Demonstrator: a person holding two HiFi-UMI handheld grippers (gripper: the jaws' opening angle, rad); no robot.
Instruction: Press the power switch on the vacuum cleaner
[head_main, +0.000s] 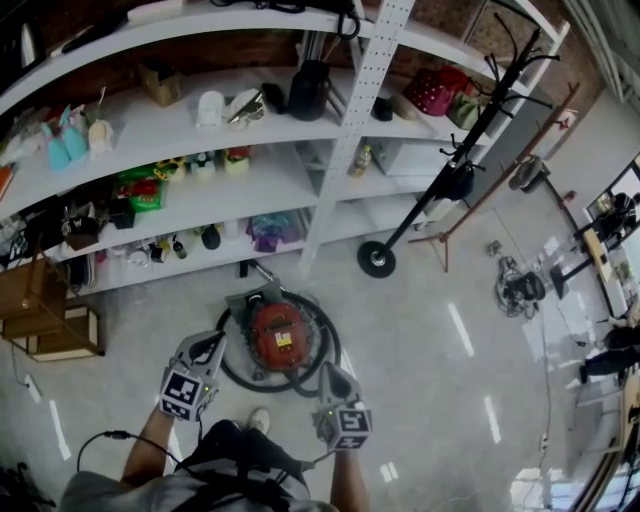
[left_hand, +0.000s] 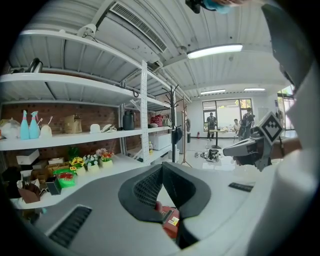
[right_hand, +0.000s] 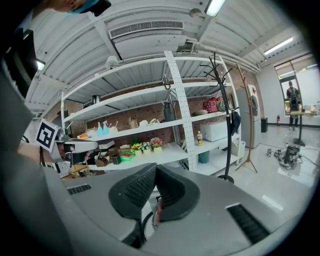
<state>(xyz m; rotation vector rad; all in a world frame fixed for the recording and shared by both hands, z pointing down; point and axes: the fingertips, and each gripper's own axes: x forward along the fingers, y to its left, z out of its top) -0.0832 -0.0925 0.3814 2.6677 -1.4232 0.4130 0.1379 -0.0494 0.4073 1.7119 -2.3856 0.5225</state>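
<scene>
A: Listing, largest first: shelving (head_main: 372, 90) behind; red vacuum (head_main: 278, 335) on floor (head_main: 420, 340), just ahead.
B: Grippers?
A: Left gripper (head_main: 208, 348) and right gripper (head_main: 332, 374) flank it, clear of it, jaws closed and empty. Step: approach. Next, likely: lower one closed tip onto the switch, not discernible.

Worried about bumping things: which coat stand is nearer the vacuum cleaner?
The black coat stand with the round disc base; the brown wooden stand on splayed legs is farther from the vacuum cleaner.

Open floor (head_main: 440, 380) lies right of the vacuum cleaner (head_main: 277, 338); its hose (head_main: 336, 346) rings it, shelving (head_main: 350, 140) stands close behind.
</scene>
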